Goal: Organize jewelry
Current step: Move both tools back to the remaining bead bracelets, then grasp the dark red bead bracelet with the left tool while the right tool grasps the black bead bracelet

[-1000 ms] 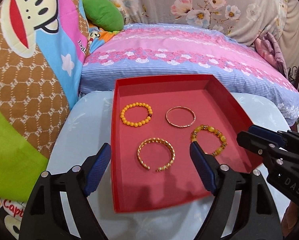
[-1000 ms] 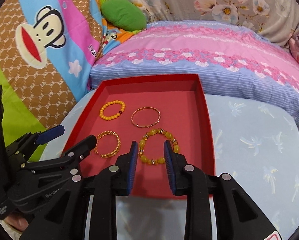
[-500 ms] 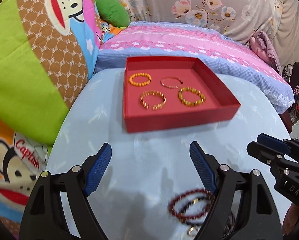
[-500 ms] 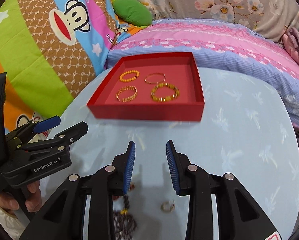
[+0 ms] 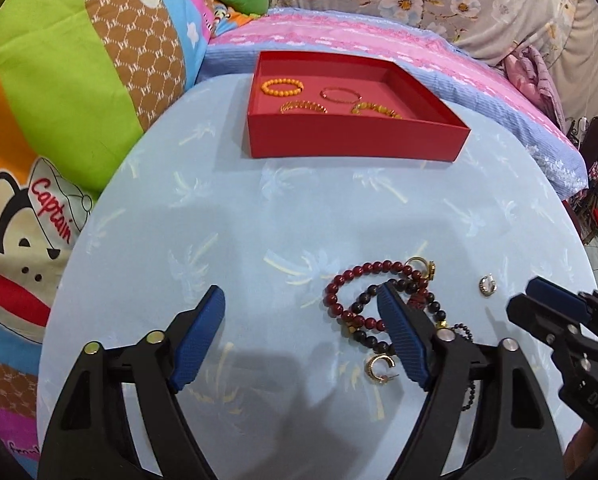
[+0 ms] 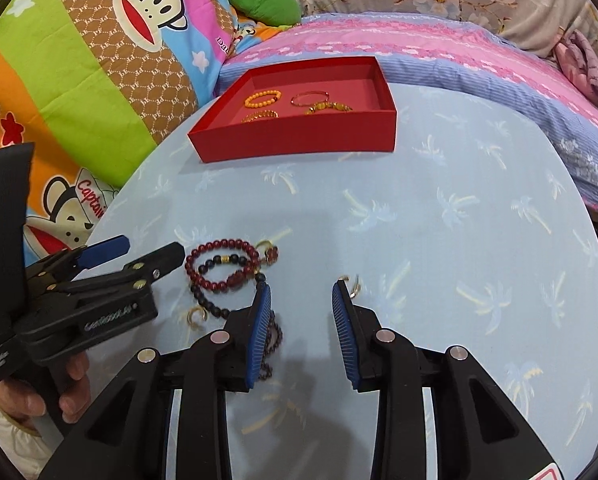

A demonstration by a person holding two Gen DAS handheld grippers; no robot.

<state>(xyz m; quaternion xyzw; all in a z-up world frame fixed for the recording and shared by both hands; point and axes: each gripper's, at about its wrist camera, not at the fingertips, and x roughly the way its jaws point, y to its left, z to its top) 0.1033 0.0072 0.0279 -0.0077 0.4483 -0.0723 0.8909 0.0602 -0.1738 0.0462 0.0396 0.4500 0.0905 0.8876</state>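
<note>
A red tray (image 5: 355, 146) (image 6: 295, 140) stands at the far side of the round table, holding several gold and orange bracelets (image 5: 282, 87) (image 6: 262, 98). A dark red bead bracelet (image 5: 359, 276) (image 6: 219, 248) and a black bead bracelet (image 5: 365, 336) (image 6: 203, 300) lie tangled near me, with a gold hoop earring (image 5: 380, 366) (image 6: 195, 316) and small rings (image 5: 487, 284) (image 6: 353, 286) beside them. My left gripper (image 5: 301, 338) is open and empty, its right finger (image 5: 399, 332) over the beads. My right gripper (image 6: 301, 330) is open and empty, just right of the beads.
The table (image 5: 259, 208) (image 6: 439, 220) has a pale blue palm-print cloth. A cartoon monkey blanket (image 5: 59, 120) hangs at the left and a pink and blue pillow (image 5: 439, 52) lies behind the tray. A hand (image 6: 39, 396) holds the left gripper.
Both grippers have pulled back from over the red tray to the near side of the table, where the loose bead bracelets, earring and rings have come into view. Both stayed open.
</note>
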